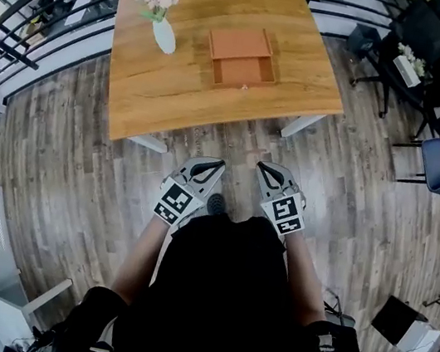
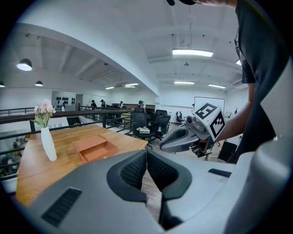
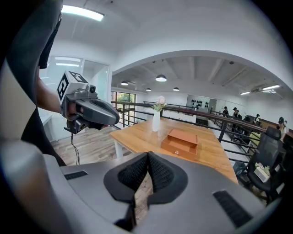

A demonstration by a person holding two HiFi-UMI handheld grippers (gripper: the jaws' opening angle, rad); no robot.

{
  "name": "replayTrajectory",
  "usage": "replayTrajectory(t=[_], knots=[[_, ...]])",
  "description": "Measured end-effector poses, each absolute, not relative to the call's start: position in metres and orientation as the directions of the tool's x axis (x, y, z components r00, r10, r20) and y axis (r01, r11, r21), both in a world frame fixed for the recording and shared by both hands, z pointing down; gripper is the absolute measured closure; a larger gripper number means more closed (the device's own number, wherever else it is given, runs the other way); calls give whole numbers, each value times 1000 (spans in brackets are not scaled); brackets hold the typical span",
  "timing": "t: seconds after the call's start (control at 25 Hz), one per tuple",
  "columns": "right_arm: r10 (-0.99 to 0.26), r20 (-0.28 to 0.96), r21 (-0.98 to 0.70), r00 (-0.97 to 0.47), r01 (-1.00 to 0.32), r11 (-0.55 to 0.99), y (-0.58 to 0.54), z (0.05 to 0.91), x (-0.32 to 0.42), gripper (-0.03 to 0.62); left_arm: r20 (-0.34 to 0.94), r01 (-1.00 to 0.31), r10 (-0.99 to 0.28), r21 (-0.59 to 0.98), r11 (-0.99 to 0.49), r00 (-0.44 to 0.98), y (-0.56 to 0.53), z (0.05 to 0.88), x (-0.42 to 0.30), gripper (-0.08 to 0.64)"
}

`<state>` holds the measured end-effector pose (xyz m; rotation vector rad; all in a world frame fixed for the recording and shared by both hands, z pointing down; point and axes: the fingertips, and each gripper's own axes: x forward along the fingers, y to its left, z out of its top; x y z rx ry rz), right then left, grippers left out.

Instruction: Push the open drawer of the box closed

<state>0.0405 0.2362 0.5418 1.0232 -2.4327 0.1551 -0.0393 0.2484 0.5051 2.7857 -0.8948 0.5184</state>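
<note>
**A:** Where are your tools?

**B:** I hold both low in front of me, over the wood floor, short of the table and its near edge. The left gripper has its jaws pinched together at the tips with nothing between them. The right gripper is the same.

**A:** And the box?

**B:** The box sits mid-table, well apart from both grippers. Its drawer stands pulled out toward me, with bare tabletop between its front and the near edge. A white vase stands to the box's left, apart from it.
</note>
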Motion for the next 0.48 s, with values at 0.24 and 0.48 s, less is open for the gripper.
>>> replayTrajectory(t=[0.24, 0.48], knots=[[-637, 494, 85, -592, -696, 713, 236, 550, 30, 577, 376, -589, -527, 66, -805, 762, 247, 509, -50, 535], [-628, 493, 77, -602, -689, 721, 220, 552, 29, 577, 386, -600, -533, 70, -797, 753, 235, 513, -51, 536]])
